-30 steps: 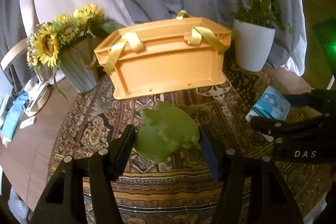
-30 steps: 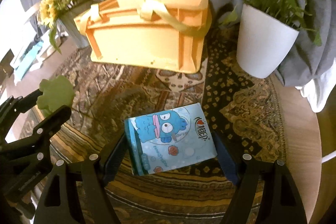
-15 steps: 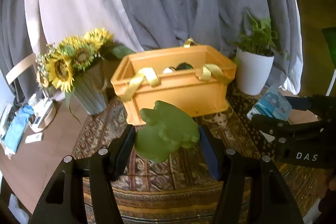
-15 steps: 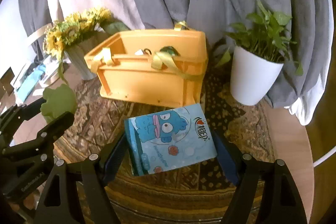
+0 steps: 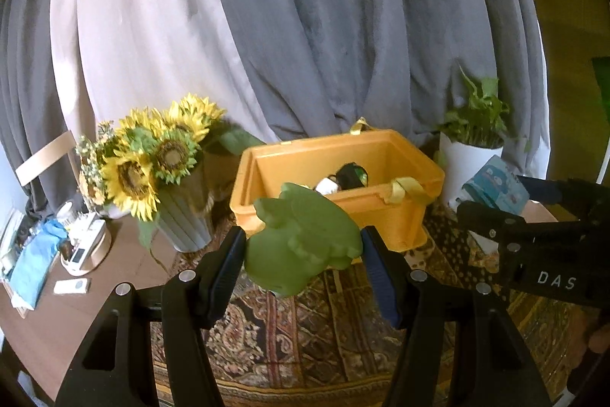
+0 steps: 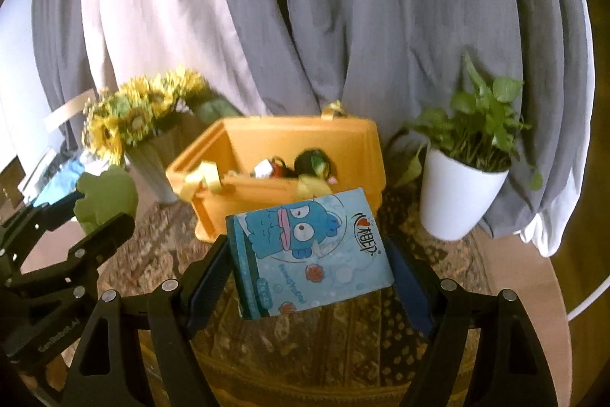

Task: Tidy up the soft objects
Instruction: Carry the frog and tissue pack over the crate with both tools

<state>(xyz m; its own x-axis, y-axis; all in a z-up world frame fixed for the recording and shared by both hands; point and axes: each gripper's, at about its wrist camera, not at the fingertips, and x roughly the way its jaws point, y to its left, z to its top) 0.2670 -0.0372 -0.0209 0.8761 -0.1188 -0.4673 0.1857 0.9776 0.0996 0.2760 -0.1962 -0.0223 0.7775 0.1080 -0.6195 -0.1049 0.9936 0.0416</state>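
Aloft: green toy, tissue pack.

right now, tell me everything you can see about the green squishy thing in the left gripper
The green soft toy is a matte, foam-like lump in light green with rounded lobes at its top and a ridged bump low on its front; what it depicts I cannot tell. It hangs clear of the patterned rug, pinched at both sides by the blue pads of the left gripper, whose jaws are shut on it. It sits in front of the orange bin, below the rim. The right wrist view shows it at far left.
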